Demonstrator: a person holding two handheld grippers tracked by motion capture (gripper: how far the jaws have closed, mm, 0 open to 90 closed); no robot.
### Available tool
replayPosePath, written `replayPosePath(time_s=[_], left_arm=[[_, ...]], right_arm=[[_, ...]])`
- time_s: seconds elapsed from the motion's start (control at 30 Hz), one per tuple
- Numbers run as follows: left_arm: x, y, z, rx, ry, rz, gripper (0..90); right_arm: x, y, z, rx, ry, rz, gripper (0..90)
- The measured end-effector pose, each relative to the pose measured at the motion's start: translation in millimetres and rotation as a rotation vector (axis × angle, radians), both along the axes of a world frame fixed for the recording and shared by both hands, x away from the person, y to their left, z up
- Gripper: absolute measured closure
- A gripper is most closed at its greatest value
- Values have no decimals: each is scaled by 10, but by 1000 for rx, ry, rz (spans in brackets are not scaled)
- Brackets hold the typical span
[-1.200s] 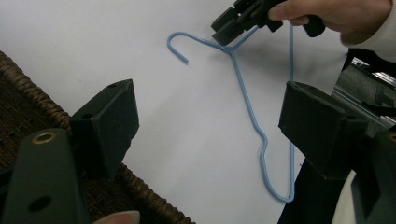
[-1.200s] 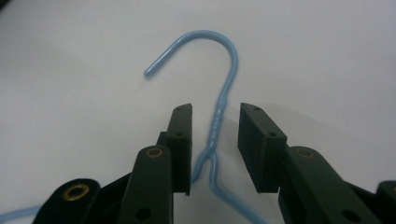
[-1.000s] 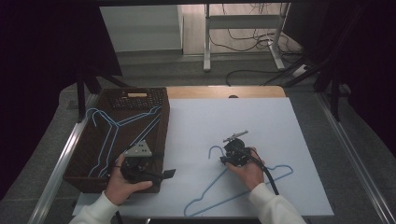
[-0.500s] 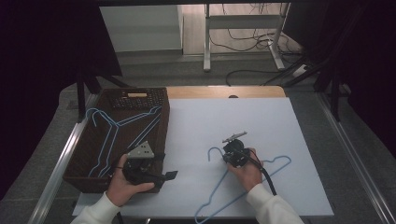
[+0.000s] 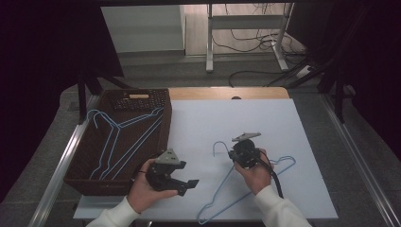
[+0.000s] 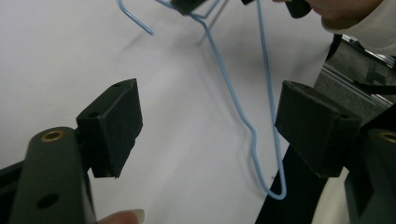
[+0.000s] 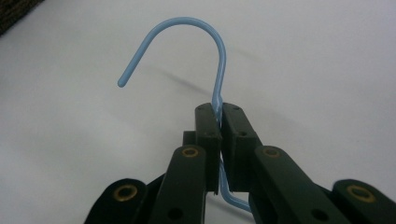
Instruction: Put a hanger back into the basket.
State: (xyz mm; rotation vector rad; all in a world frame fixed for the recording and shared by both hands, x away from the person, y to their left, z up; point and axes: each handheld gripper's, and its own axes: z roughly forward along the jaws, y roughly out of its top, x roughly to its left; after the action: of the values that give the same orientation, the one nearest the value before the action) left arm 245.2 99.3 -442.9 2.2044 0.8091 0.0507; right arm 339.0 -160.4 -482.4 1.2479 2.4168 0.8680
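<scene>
Step in hand, as judged: a blue wire hanger [image 5: 246, 187] is being picked off the white table [image 5: 312, 123], prob. to be moved to the wicker basket [image 5: 163, 127] at the left, where other hangers [image 5: 120, 142] already lie.

The hanger is gripped by the right gripper [image 7: 219, 116] at the neck, just below the hook [image 7: 187, 32]. The jaws are closed hard on the wire, pads nearly meeting, w/ the wire pinched between them and the hook standing clear above. In the high view the right gripper [image 5: 246, 150] is seen mid-table, the hanger's body trailing toward the near edge; whether the low end is lifted or resting on the table cannot be told.

The left gripper [image 5: 182, 182] is held near the basket's near right corner, pointed toward the hanger. Its jaws are wide apart w/ nothing between the pads [image 6: 114, 123]; white table and the hanger's lower corner [image 6: 275, 191] are seen beyond them, not touched. The jaws have just been narrowed a little, w/ nothing caught.

Next move, as judged: a second hold is prob. wanted. The left gripper would need to be brought across to the hanger's shoulder or lower bar and closed on thin wire, so exact lining-up is called for; the wire could slip or swing about the single neck grip if lifted w/o support.
</scene>
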Motion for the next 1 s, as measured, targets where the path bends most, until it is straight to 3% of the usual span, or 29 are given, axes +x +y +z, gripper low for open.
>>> replayPosePath(time_s=[0.2,0.37,0.67,0.83,1.0], left_arm=[[37,-338,-195,45,61,-22,260],[132,-490,-368,23,127,-12,307],[267,-712,-657,36,197,-9,420],[283,-794,-733,47,218,-24,544],[308,-790,-750,25,249,-44,748]], right_arm=[[-16,-22,30,10,-8,2,863],[-27,-34,48,14,-17,0,863],[-44,-63,84,27,-30,-7,863],[-45,-79,99,34,-36,-13,863],[-55,-111,138,52,-45,-21,862]])
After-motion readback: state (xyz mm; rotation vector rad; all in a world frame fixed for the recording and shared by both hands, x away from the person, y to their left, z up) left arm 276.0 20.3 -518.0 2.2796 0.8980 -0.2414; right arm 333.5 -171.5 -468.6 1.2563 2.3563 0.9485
